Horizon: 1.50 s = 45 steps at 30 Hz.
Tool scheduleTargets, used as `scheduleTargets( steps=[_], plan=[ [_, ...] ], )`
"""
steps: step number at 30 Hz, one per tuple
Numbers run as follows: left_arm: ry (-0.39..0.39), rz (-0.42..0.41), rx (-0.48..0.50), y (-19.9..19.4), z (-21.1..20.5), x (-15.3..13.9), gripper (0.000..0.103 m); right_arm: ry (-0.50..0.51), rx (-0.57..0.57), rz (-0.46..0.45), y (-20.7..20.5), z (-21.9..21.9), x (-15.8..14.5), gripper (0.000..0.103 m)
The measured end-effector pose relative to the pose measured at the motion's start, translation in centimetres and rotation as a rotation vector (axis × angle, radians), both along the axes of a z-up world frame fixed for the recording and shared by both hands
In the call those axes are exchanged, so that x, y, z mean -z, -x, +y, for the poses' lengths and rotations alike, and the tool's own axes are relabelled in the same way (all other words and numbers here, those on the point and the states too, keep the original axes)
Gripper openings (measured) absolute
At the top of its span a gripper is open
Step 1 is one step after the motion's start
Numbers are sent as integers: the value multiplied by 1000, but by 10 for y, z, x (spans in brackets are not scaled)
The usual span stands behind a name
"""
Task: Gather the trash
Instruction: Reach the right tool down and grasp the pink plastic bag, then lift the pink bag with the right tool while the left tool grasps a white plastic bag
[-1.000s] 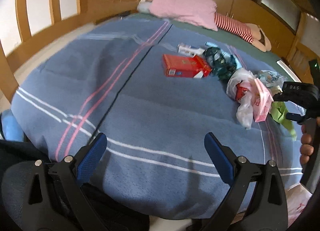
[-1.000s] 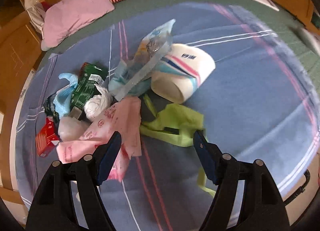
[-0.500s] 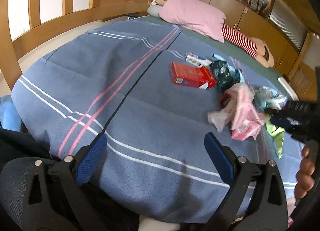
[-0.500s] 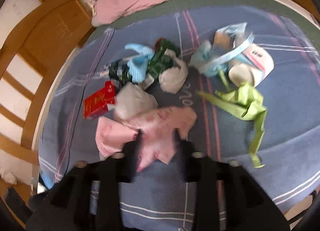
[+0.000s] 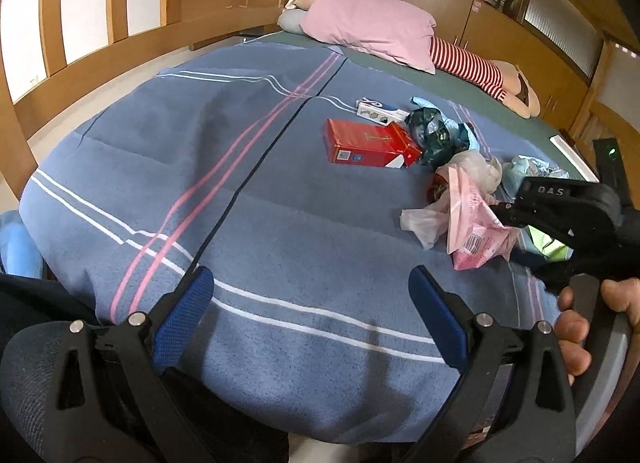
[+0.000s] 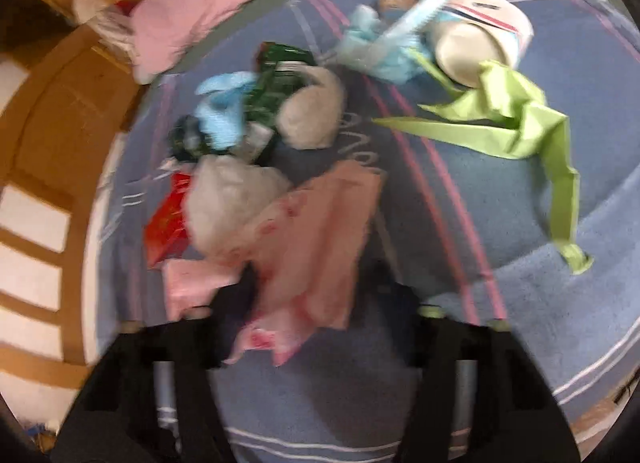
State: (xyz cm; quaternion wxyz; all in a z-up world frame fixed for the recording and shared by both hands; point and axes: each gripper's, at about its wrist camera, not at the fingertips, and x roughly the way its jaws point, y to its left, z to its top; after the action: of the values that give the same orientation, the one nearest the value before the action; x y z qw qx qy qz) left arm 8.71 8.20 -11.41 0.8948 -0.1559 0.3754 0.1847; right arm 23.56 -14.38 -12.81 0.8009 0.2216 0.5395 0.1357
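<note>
Trash heap on the blue striped blanket [image 5: 280,223], catalogued as I see it from both wrist views.

Pink plastic bag [image 6: 316,239]: lies between the fingers of my right gripper [image 6: 316,303], its near end reaching down between them. That view is motion-blurred, so I cannot tell whether the fingers are clenched on it or merely straddle it. In the left view the same bag [image 5: 472,223] sits just beside the right gripper's black body.

White crumpled bag [image 6: 228,199]: touching the pink bag's far left side.

Red box [image 5: 368,143]: left of the heap, far from my left gripper [image 5: 312,315], whose blue-padded fingers [image 5: 184,315] stand released and wide apart over bare blanket, holding nothing.

Green wrapper [image 6: 276,83] and light-blue scrap [image 6: 224,115]: far side of the heap.

Lime-green strip [image 6: 512,131]: right of the pink bag, apart from it.

White cup [image 6: 476,43]: lying on its side, far right.

Pink pillow [image 5: 368,23]: far end of the bed.
</note>
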Motion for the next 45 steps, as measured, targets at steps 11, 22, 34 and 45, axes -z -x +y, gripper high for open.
scheduleTargets(
  steps=[11, 22, 34, 45],
  plan=[
    [20, -7, -16, 2, 5, 0, 98, 20, -196, -64, 28, 25, -20, 15],
    [99, 8, 7, -3, 14, 4, 98, 20, -93, -176, 60, -21, -51, 15],
    [108, -94, 165, -95, 9, -23, 97, -13, 31, -213, 86, -97, -60, 15],
    [225, 12, 518, -191, -31, 29, 91, 13, 65, -215, 122, -122, -55, 15]
  ],
)
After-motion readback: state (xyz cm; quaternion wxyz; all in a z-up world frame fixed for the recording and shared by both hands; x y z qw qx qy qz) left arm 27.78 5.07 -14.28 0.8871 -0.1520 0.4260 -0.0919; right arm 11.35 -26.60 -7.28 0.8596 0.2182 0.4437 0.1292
